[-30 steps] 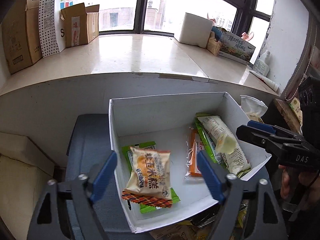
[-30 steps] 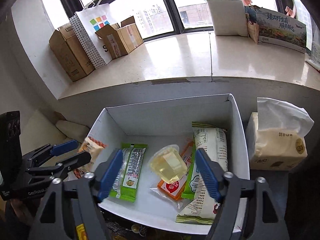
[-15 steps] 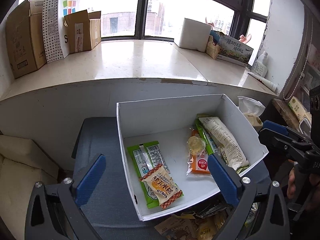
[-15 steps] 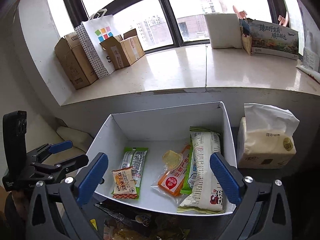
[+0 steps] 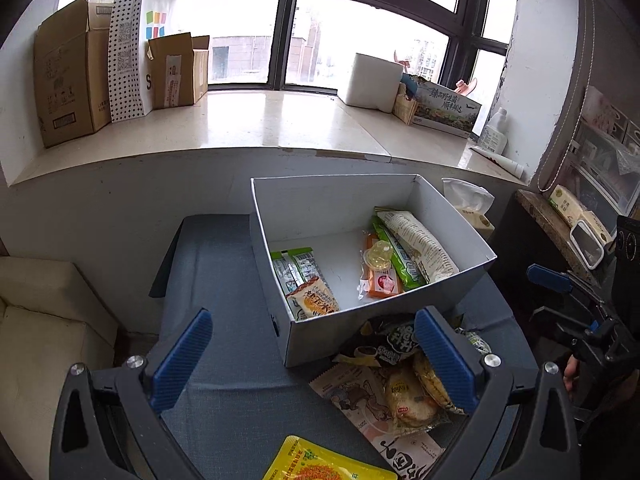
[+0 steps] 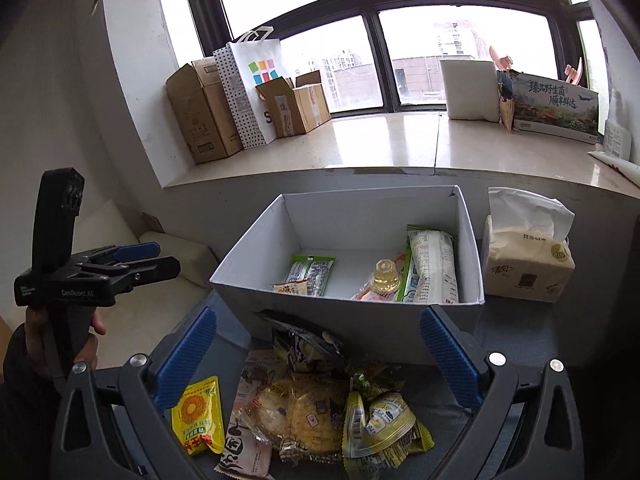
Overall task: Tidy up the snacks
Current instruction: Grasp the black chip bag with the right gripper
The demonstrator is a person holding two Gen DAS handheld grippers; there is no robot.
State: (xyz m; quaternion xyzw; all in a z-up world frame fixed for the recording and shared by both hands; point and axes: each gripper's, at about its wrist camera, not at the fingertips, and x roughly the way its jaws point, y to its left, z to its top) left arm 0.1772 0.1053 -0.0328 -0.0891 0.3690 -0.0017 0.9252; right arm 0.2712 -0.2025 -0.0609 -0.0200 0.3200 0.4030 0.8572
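Snacks lie in two groups: some inside the white box (image 5: 372, 200), the rest in a loose pile (image 6: 320, 408) on the blue-grey cloth (image 5: 224, 280) in front of it. In the right wrist view the pile sits directly between and just below the blue pads of the right gripper (image 6: 316, 354), whose jaws have just been opening and now stand wide apart with nothing pressed between them. A yellow packet (image 6: 198, 416) lies under its left pad, clear-wrapped cakes (image 6: 296, 416) lie in the middle, and a yellow-green packet (image 6: 380, 424) lies toward its right pad. Beyond the fingertips the box holds a green packet (image 6: 312, 270), a small orange-printed packet (image 6: 290, 288) lying on it, a jelly cup (image 6: 384, 276) and a long white packet (image 6: 434, 264).

In the left wrist view the left gripper (image 5: 312, 356) also has its jaws spread wide and holds nothing. The box's near corner lies ahead between its pads, the pile is close to its right pad, and the yellow packet (image 5: 320, 464) sits below between the fingers. Bare cloth lies by its left pad.

To the right of the box stands a tissue pack (image 6: 528, 256). Past the box runs a pale windowsill (image 5: 256, 124) bearing cardboard boxes (image 5: 68, 68) and a dotted paper bag (image 5: 136, 48).
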